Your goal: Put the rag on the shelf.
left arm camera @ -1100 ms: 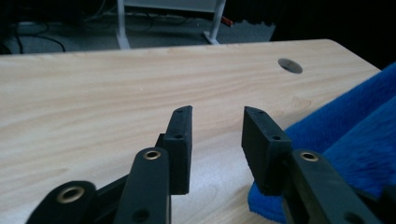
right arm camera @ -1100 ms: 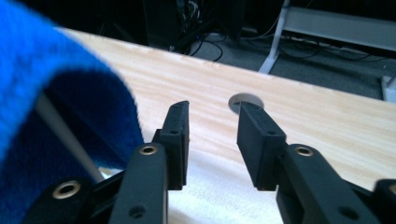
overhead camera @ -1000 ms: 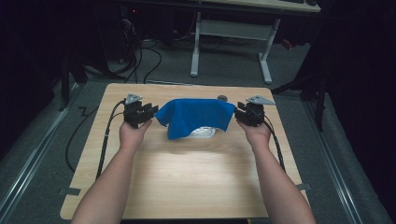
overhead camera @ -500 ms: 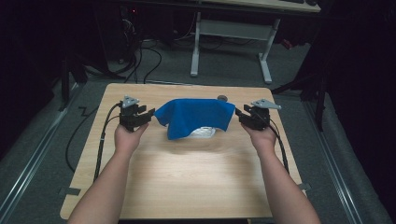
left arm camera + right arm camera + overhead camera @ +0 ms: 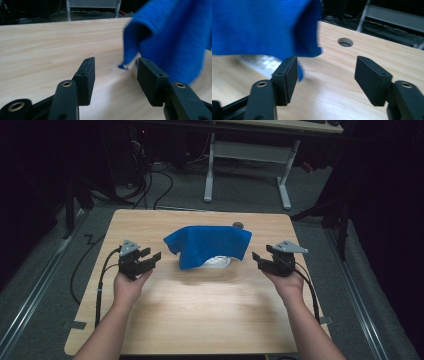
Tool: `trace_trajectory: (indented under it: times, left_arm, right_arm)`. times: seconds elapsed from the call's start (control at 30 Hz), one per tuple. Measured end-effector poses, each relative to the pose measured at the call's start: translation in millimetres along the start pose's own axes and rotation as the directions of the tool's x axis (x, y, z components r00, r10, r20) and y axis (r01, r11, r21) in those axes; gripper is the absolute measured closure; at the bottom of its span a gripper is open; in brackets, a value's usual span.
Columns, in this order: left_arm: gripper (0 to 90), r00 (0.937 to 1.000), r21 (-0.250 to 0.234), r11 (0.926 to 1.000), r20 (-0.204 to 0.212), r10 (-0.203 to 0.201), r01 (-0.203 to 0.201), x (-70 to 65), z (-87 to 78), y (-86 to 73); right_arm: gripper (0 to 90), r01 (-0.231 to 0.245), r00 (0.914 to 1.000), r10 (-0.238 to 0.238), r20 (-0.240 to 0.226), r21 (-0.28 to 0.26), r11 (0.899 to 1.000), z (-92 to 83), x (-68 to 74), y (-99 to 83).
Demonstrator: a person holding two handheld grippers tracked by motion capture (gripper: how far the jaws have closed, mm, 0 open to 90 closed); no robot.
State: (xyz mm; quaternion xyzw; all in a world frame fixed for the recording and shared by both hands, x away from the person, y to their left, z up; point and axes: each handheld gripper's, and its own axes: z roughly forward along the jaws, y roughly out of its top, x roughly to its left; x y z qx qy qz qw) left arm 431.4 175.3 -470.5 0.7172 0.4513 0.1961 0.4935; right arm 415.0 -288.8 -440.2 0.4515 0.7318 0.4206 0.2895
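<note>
Both grippers, left (image 5: 151,258) and right (image 5: 260,258), have been drawn back, jaws just opened and empty; cloth (image 5: 210,244) (soft, light) is best pinched at corners

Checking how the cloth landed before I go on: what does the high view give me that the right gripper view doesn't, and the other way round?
High view alone: both hands at once, the left gripper and right gripper open, clear of the blue cloth on either side, and the whole table.

Right gripper view alone: a close look at the white object under the cloth's edge, and the round hole in the tabletop.

Both: the cloth draped over that object, no fingers touching it. Both grippers have just been opening.
</note>
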Motion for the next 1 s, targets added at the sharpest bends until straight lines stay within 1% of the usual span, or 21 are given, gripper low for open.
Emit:
trace_trajectory:
  times: [0.03, 0.07, 0.1, 0.13, 0.17, 0.2, 0.23, 0.3, 0.37, 0.4, 0.43, 0.47, 0.5, 0.53, 0.57, 0.6, 0.63, 0.67, 0.7, 0.77, 1.0]
  left_arm:
    - [48.0, 0.9999, -0.006, 1.0000, 0.012, 0.000, 0.000, -4.8, -8.5, -7.6]
    - [47.9, 0.9999, -0.006, 1.0000, 0.012, 0.000, 0.000, -4.8, -8.5, -7.6]
    - [47.3, 0.9997, -0.006, 1.0000, 0.026, -0.001, 0.001, -11.7, -19.7, -18.6]
    - [47.0, 0.9997, -0.006, 1.0000, 0.026, -0.001, 0.001, -11.7, -19.7, -18.6]
    - [47.0, 0.9994, -0.004, 1.0000, 0.033, -0.001, 0.001, -16.3, -26.6, -25.8]
    - [46.3, 0.9990, -0.002, 1.0000, 0.043, -0.007, 0.007, -20.1, -32.1, -31.9]
    - [45.4, 0.9982, -0.001, 0.9999, 0.059, -0.012, 0.012, -25.5, -38.4, -39.7]
    - [44.9, 0.9970, 0.008, 1.0000, 0.077, -0.005, 0.004, -34.1, -46.2, -50.7]
    - [43.6, 0.9958, 0.021, 0.9996, 0.090, 0.017, -0.019, -45.3, -53.6, -66.0]
    - [43.1, 0.9956, 0.024, 0.9993, 0.091, 0.026, -0.028, -49.0, -55.6, -71.5]
    - [43.0, 0.9952, 0.031, 0.9989, 0.093, 0.032, -0.035, -53.8, -58.1, -79.4]
    - [43.0, 0.9942, 0.041, 0.9986, 0.103, 0.029, -0.033, -58.5, -59.7, -87.3]
    - [43.4, 0.9927, 0.078, 0.9966, 0.119, 0.019, -0.029, -64.2, -59.9, -94.0]
    - [42.6, 0.9915, 0.099, 0.9947, 0.130, 0.014, -0.027, -67.6, -59.6, -97.0]
    - [42.1, 0.9900, 0.112, 0.9928, 0.139, 0.025, -0.041, -71.6, -59.6, -101.1]
    - [42.1, 0.9899, 0.121, 0.9908, 0.135, 0.044, -0.060, -75.1, -59.4, -104.3]
    - [42.1, 0.9887, 0.138, 0.9865, 0.132, 0.070, -0.089, -78.0, -57.1, -106.3]
    - [41.7, 0.9876, 0.149, 0.9833, 0.133, 0.084, -0.104, -79.1, -55.1, -106.7]
    - [41.0, 0.9861, 0.161, 0.9806, 0.139, 0.091, -0.113, -79.5, -50.6, -107.1]
    - [41.0, 0.9872, 0.170, 0.9807, 0.141, 0.073, -0.097, -78.4, -47.2, -107.0]
    - [40.8, 0.9877, 0.164, 0.9828, 0.143, 0.063, -0.086, -77.2, -49.3, -106.7]
  right_arm:
    - [33.9, 0.024, 0.9995, -0.025, -0.021, -0.059, 0.998, -9.5, 10.5, -6.1]
    - [33.9, 0.024, 0.9995, -0.025, -0.021, -0.059, 0.998, -9.5, 10.5, -6.1]
    - [30.1, 0.047, 0.9977, -0.050, -0.046, -0.050, 0.998, -16.8, 20.8, -10.2]
    - [28.5, 0.054, 0.9967, -0.056, -0.059, -0.039, 0.998, -18.8, 24.6, -11.9]
    - [28.5, 0.054, 0.9967, -0.056, -0.059, -0.039, 0.998, -18.8, 24.6, -11.9]
    - [28.6, 0.061, 0.9952, -0.064, -0.073, -0.053, 0.997, -23.6, 31.4, -17.0]
    - [28.2, 0.069, 0.9923, -0.076, -0.098, -0.068, 0.995, -31.3, 44.0, -27.4]
    - [27.2, 0.075, 0.9910, -0.081, -0.107, -0.061, 0.995, -33.0, 48.1, -30.9]
    - [25.7, 0.062, 0.9884, -0.066, -0.137, -0.037, 0.997, -35.6, 59.3, -42.2]
    - [24.8, 0.052, 0.9874, -0.053, -0.149, -0.011, 0.999, -35.3, 65.8, -50.4]
    - [21.1, 0.046, 0.9869, -0.040, -0.156, 0.037, 0.998, -34.1, 75.3, -62.0]
    - [21.1, 0.046, 0.9869, -0.040, -0.156, 0.037, 0.998, -34.1, 75.3, -62.0]
    - [20.8, 0.040, 0.9878, -0.032, -0.153, 0.050, 0.998, -34.7, 81.1, -69.7]
    - [20.3, 0.024, 0.9890, -0.016, -0.147, 0.056, 0.998, -36.5, 88.6, -80.9]
    - [21.1, 0.000, 0.9890, 0.009, -0.148, 0.055, 0.999, -40.2, 97.3, -97.9]
    - [21.1, 0.000, 0.9890, 0.009, -0.148, 0.055, 0.999, -40.2, 97.3, -97.9]
    - [20.4, 0.003, 0.9853, 0.011, -0.171, 0.078, 0.997, -40.9, 101.2, -101.0]
    - [20.0, 0.035, 0.9813, -0.022, -0.191, 0.064, 0.997, -42.6, 105.8, -101.5]
    - [19.5, 0.095, 0.9795, -0.084, -0.183, 0.054, 0.994, -42.9, 109.6, -101.2]
    - [17.9, 0.118, 0.9777, -0.104, -0.182, 0.066, 0.991, -37.9, 110.3, -100.7]
    - [17.2, 0.090, 0.9775, -0.072, -0.198, 0.081, 0.993, -33.5, 104.7, -103.8]
